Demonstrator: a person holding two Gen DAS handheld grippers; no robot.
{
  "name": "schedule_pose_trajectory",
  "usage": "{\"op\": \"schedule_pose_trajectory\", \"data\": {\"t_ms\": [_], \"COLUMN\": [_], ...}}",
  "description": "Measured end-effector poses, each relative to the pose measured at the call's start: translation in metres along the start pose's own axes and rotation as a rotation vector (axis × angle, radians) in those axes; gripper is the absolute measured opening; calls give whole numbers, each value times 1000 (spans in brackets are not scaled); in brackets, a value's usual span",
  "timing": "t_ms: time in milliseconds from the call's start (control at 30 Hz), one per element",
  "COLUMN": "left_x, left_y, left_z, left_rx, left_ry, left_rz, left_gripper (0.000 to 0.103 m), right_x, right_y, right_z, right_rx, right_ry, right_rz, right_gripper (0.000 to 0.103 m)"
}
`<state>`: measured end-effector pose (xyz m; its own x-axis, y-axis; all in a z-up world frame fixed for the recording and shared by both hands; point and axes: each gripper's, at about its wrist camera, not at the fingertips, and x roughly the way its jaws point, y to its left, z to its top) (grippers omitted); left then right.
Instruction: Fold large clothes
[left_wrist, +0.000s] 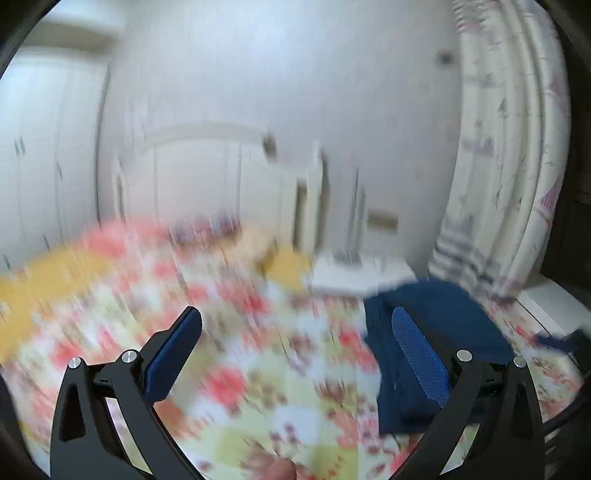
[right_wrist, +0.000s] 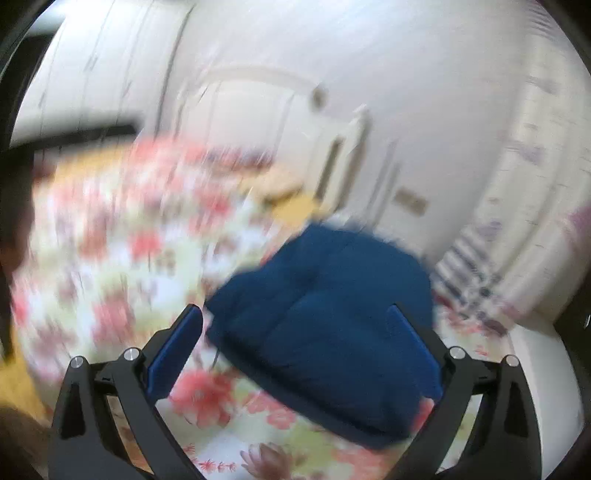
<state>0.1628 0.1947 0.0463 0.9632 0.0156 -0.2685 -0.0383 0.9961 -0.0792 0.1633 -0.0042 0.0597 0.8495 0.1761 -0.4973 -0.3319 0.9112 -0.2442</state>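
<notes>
Blue clothing, folded into a thick bundle, is seen lying on the flowered bedspread, toward the bed's right side near the patterned curtain. The left gripper is held above the bedspread with jaws spread wide and nothing between them. The right gripper is likewise spread wide, above the bundle, gripping nothing. Both views are blurred.

Left claw, right claw: black linkages, silver screws, blue ribbed pads.
</notes>
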Motion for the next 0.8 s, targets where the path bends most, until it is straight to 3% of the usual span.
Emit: {"op": "schedule_pose_trajectory", "data": {"t_ms": [100, 233, 367, 567, 800], "left_x": [-38, -65, -79, -71, -75], "left_y": [-27, -54, -76, -103, -116], "left_z": [21, 25, 7, -23, -38], "left_rx": [77, 85, 82, 98, 131], "left_ry": [-85, -49, -13, 149, 177], "left_rz": [29, -52, -70, -150, -160], "left_gripper": [99, 99, 99, 99, 99], "right_x": [-77, -122, -133, -114, -117], "right_y": [-43, -65, -63, -47, -43], "right_z": [21, 15, -14, -56, -67], "right_rx": [167, 306, 350, 344, 340], "right_ry": [-154, -171, -75, 140, 150], "right_rz": [-34, -102, -176, -214, -216], "right_gripper": [100, 100, 100, 100, 100]}}
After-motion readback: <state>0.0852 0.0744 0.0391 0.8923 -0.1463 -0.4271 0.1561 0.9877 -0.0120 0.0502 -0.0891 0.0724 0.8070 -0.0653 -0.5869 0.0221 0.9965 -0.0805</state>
